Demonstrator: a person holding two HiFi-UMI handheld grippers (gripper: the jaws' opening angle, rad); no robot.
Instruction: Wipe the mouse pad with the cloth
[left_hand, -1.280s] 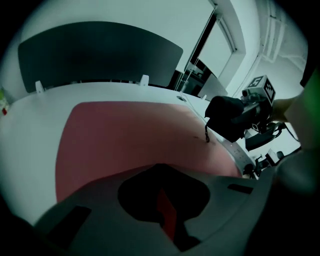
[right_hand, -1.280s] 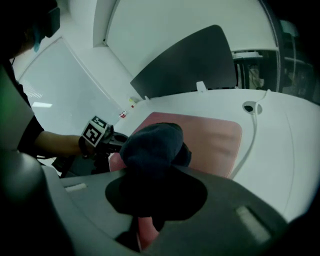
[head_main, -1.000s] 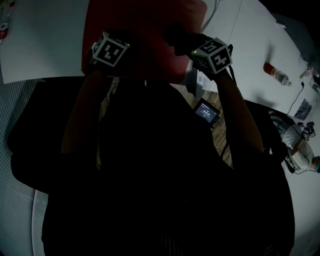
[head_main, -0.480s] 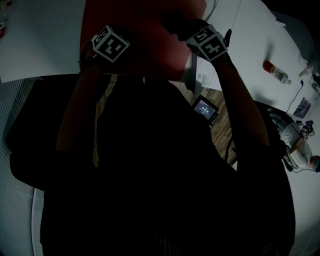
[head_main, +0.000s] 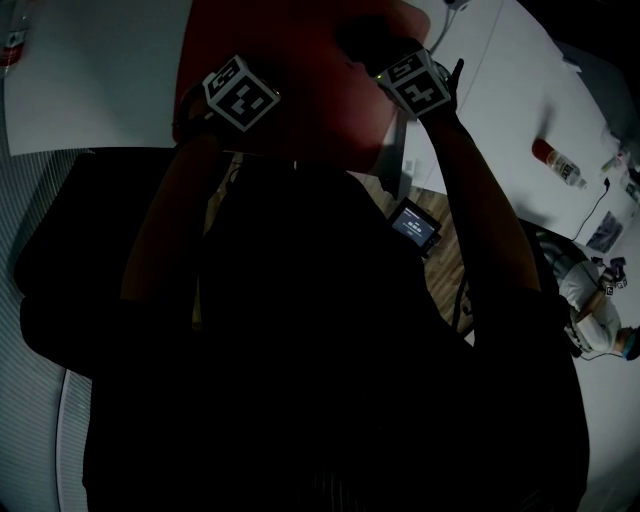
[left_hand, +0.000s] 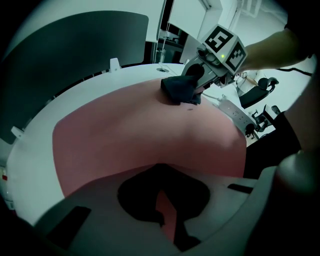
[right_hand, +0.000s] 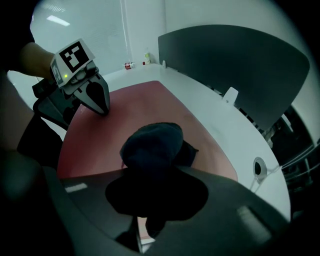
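Note:
A large red mouse pad (left_hand: 140, 130) (right_hand: 145, 107) (head_main: 310, 60) lies on a white curved desk (right_hand: 220, 130). My right gripper (right_hand: 150, 170) (left_hand: 192, 87) is shut on a dark bunched cloth (right_hand: 152, 142) (left_hand: 177, 91), and the cloth rests on the pad's far part. My left gripper (left_hand: 162, 202) (right_hand: 102, 107) is shut on nothing, its tips down on the pad near the front edge. In the head view, only the two marker cubes show over the pad; my dark body hides the jaws.
A dark partition (right_hand: 235, 65) curves round the desk's back edge. Small bottles (right_hand: 130, 65) stand at the far end, another bottle (head_main: 558, 163) lies at the right. A cable hole (right_hand: 258, 167), a power strip (left_hand: 235, 112) and a small lit screen (head_main: 413, 224) are nearby.
The right gripper has carried the cloth a little farther across the pad. The left gripper has shifted slightly to the right and stays on the pad.

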